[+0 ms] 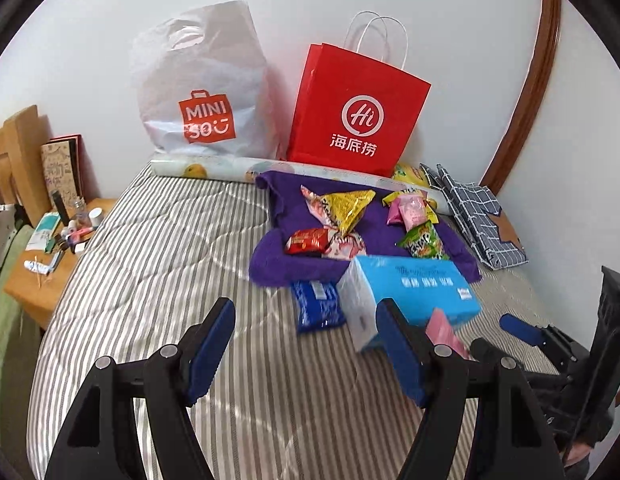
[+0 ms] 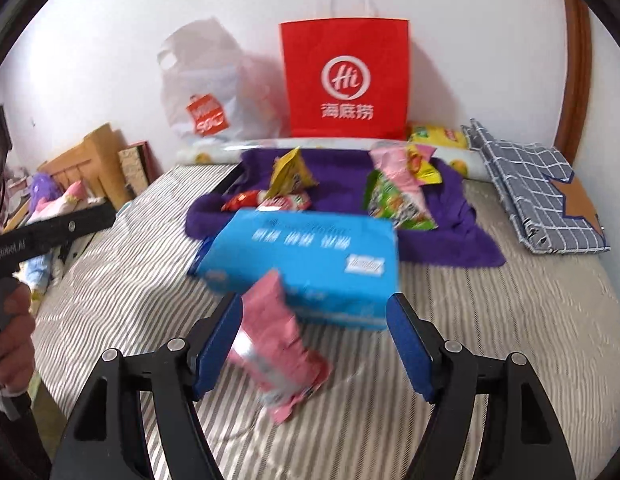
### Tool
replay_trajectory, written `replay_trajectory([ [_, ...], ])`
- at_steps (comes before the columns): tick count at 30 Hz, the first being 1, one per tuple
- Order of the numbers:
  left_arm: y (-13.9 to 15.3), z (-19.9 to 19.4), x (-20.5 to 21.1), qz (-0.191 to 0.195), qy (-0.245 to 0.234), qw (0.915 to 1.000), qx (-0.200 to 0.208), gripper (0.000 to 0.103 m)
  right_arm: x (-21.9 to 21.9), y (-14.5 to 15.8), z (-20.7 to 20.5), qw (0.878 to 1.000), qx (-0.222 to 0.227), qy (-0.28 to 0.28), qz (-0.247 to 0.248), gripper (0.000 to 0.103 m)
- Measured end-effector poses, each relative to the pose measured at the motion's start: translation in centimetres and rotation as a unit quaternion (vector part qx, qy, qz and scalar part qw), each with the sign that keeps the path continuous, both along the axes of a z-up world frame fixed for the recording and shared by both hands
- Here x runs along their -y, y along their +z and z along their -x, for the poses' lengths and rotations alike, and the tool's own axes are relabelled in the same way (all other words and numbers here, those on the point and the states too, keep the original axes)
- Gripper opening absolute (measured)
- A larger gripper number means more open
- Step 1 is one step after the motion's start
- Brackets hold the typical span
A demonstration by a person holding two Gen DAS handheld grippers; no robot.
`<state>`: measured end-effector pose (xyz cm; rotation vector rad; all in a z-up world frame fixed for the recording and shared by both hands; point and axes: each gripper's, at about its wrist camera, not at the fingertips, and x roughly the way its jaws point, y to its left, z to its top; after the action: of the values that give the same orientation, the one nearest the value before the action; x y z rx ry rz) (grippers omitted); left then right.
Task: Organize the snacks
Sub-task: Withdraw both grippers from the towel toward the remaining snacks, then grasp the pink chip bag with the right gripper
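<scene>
My right gripper (image 2: pixel 314 346) is open over the striped bed. A pink snack packet (image 2: pixel 276 344) stands tilted between its jaws, leaning on the left pad and apart from the right one. A light blue box (image 2: pixel 306 264) lies just beyond the packet. Behind the box, a purple towel (image 2: pixel 441 240) holds several snack packets: yellow (image 2: pixel 288 174), red (image 2: pixel 246 200), green (image 2: pixel 393 204). My left gripper (image 1: pixel 306 354) is open with nothing between its jaws, to the left of the box (image 1: pixel 417 292). A dark blue packet (image 1: pixel 317 306) lies ahead of it.
A red paper bag (image 1: pixel 353 112) and a white plastic bag (image 1: pixel 206 92) stand against the wall. A checkered cloth (image 1: pixel 477 220) lies at the right. A cluttered wooden bedside table (image 1: pixel 62 248) sits left of the bed. A hand (image 2: pixel 14 328) holds the left tool.
</scene>
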<state>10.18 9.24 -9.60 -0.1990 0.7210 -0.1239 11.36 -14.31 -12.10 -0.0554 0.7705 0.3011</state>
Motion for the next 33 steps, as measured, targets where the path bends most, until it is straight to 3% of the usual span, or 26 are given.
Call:
replay_trajectory([
  [8, -1.6, 1.5, 0.0, -0.014, -0.005, 0.9998, -0.015, 0.071, -2.3, -3.3, 1.2, 0.999, -0.007, 0.012, 0.042, 0.074],
  [15, -3.5, 0.4, -0.3, -0.019, 0.0, 0.999, -0.039, 0.071, -3.3, -4.9, -0.2, 0.997, -0.019, 0.014, 0.073, 0.074],
  [16, -3.8, 0.1, -0.2, -0.02, 0.001, 0.9988, -0.044, 0.071, -3.2, -4.9, -0.4, 0.997, -0.019, 0.014, 0.073, 0.071],
  [18, -4.4, -0.5, 0.0, -0.023, 0.005, 0.9983, -0.053, 0.071, -3.0, -4.9, -0.6, 0.997, -0.019, 0.016, 0.071, 0.046],
  [19, -4.7, -0.9, 0.1, -0.026, 0.006, 0.998, -0.058, 0.071, -2.8, -4.9, -0.7, 0.997, -0.021, 0.013, 0.07, 0.04],
  [28, -6.2, -4.4, 2.1, -0.044, 0.005, 0.9958, -0.08, 0.071, 4.3, -2.8, -0.2, 0.998, 0.019, -0.04, 0.053, 0.04],
  [33, -6.8, -7.1, 3.4, -0.069, 0.0, 0.9941, -0.084, 0.071, 8.0, -2.8, -1.7, 0.996, 0.019, -0.074, 0.042, 0.04],
])
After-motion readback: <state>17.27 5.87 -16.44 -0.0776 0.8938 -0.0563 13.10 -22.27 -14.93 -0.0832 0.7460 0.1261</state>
